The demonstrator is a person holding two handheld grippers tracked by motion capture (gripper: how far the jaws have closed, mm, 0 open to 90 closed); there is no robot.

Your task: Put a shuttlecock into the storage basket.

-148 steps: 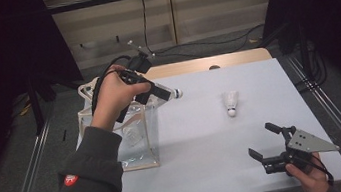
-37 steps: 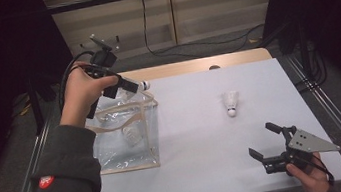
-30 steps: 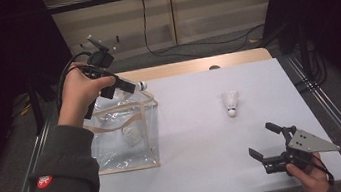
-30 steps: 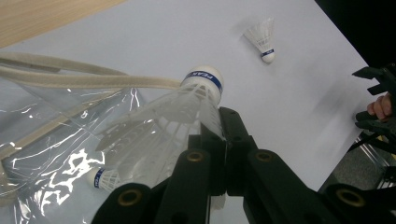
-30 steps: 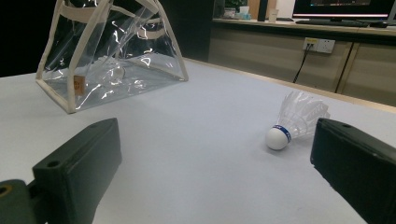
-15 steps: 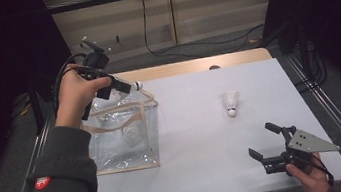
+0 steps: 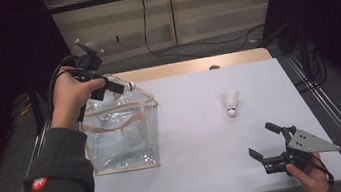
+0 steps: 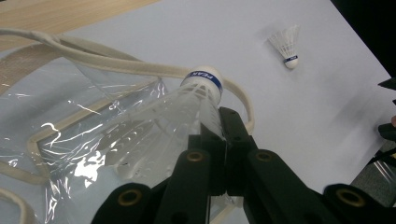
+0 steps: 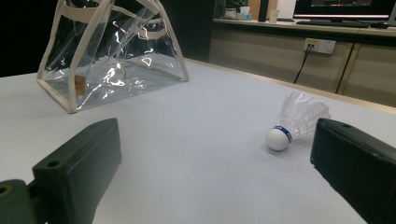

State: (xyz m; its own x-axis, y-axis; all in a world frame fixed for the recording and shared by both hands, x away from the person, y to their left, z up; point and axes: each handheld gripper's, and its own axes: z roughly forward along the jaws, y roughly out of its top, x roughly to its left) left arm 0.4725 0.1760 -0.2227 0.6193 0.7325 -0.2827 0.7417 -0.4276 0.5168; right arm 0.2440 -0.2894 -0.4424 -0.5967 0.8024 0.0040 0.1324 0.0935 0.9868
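Left tongs point(image 7: 117, 86): we hold them clamped on a shuttlecock point(image 8: 198, 100), gripping the feather skirt with the cork tip pointing away from the hand; in the high view they sit raised at the far left, over the far rim of the bag.
Held shuttlecock: white, with a blue band under the cork; in the left gripper view it hangs just above the bag's cloth handle point(image 8: 116, 67), not yet inside the opening.
Right tongs point(image 7: 271, 146): jaws stand wide apart with nothing between them; we rest them low at the near right of the surface point(image 7: 199, 137), aimed toward the loose shuttlecock.
Bag point(image 7: 120, 133): clear plastic with beige cloth trim, standing open on the left side of the surface; something pale shows through its wall, which we judge to be a shuttlecock already dropped in, though glare keeps us from being sure.
Loose shuttlecock point(image 7: 230, 103): lies on its side right of centre, cork toward us, well apart from the bag and untouched; the right gripper view shows it ahead, close to one jaw.
Done so far: one shuttlecock lifted and brought to the bag's mouth.
Left to do: we judge the held one has to be lowered in and let go, then the loose one fetched and bagged.
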